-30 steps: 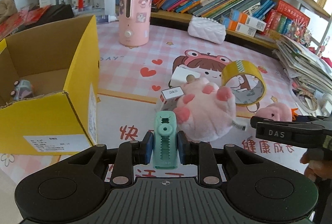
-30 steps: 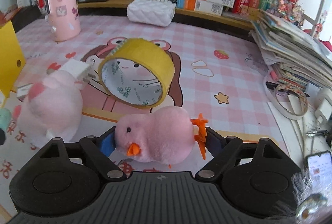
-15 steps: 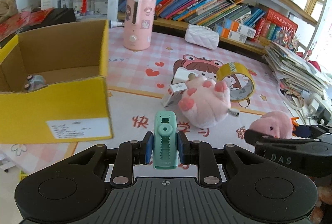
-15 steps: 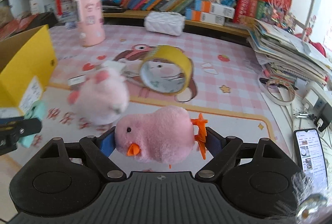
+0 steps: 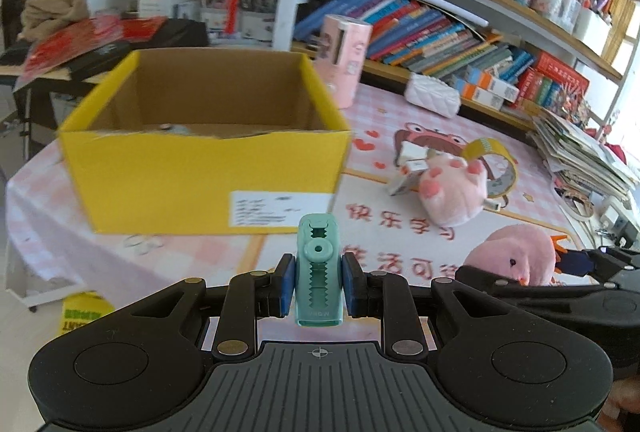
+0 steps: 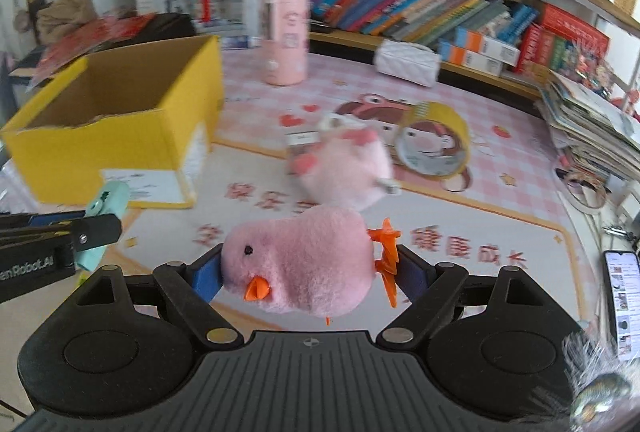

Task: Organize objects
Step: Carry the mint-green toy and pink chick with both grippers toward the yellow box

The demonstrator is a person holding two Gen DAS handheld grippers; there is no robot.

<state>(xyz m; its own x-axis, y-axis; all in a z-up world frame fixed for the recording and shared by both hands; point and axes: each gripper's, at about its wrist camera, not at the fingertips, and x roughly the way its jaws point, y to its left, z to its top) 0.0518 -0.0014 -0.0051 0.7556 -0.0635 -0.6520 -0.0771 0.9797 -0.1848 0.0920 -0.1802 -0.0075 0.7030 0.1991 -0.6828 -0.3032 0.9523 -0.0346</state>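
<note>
Between the blue pads of the left gripper [image 5: 318,282] a mint-green toothed clip [image 5: 319,274] stands clamped, its long axis running straight away from the camera along the fingers, its rounded toothed end pointing at the yellow cardboard box [image 5: 200,168]; small raised lettering at its near end is too small to read. The right gripper [image 6: 304,272] is spread wide and squeezes a pink plush chick [image 6: 298,266] crosswise, so the toy's long axis lies from pad to pad: the orange beak and black eye sit toward the left pad, the orange feet against the right one. Both held things hang above the worktop [image 5: 400,232], near the box's front. That box sits open-topped at the left, a white printed label [image 5: 280,208] on its front face, the print blurred. Red Chinese characters run along the pink checked mat on the worktop. On the side of the left gripper, seen from the right wrist camera, white lettering reads partly "enRobot.AI". Further back lie a pink paw-shaped plush [image 6: 344,172] touching a small white box [image 6: 304,142], and just beside them a roll of yellow tape [image 6: 434,144] standing on edge. A phone [image 6: 622,304] with a lit screen lies at the right edge.
</note>
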